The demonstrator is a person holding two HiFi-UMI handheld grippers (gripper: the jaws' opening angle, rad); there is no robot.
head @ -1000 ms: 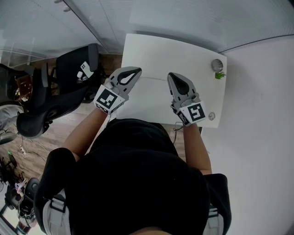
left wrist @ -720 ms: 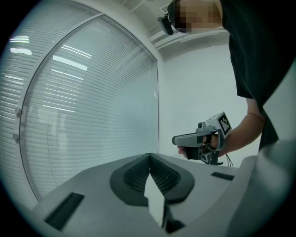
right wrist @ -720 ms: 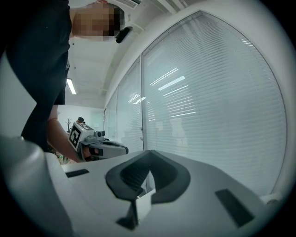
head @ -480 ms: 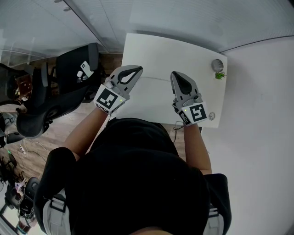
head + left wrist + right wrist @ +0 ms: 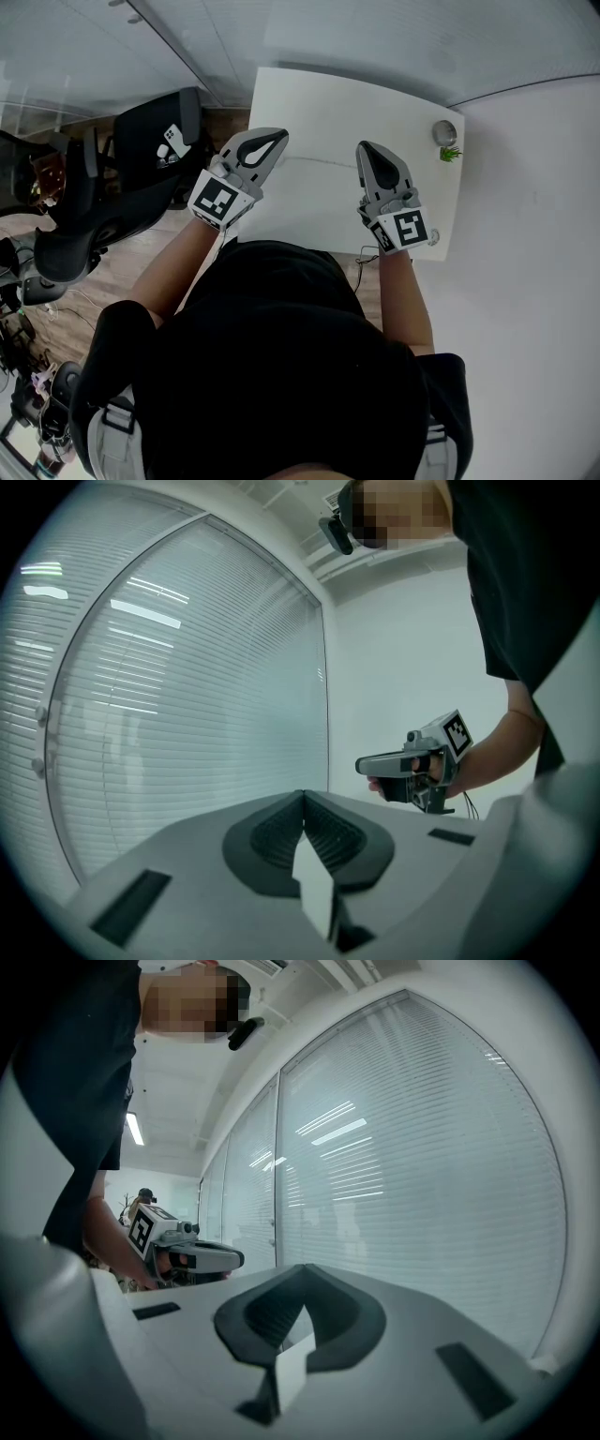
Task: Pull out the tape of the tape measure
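Claws of the left gripper (image 5: 280, 140) and right gripper (image 5: 363, 149) are both closed on nothing over the white table (image 5: 319, 103); a round grey item (image 5: 442, 132), possibly the tape measure, sits at 2 o'clock.

We are in an office. Glass partition walls hung with horizontal blinds (image 5: 422, 1147) rise beyond the white surface (image 5: 319, 103). Black office chairs (image 5: 75, 216) stand on the wood floor (image 5: 122, 272) to its left. A small green plant (image 5: 449, 154) sits at its far right corner.
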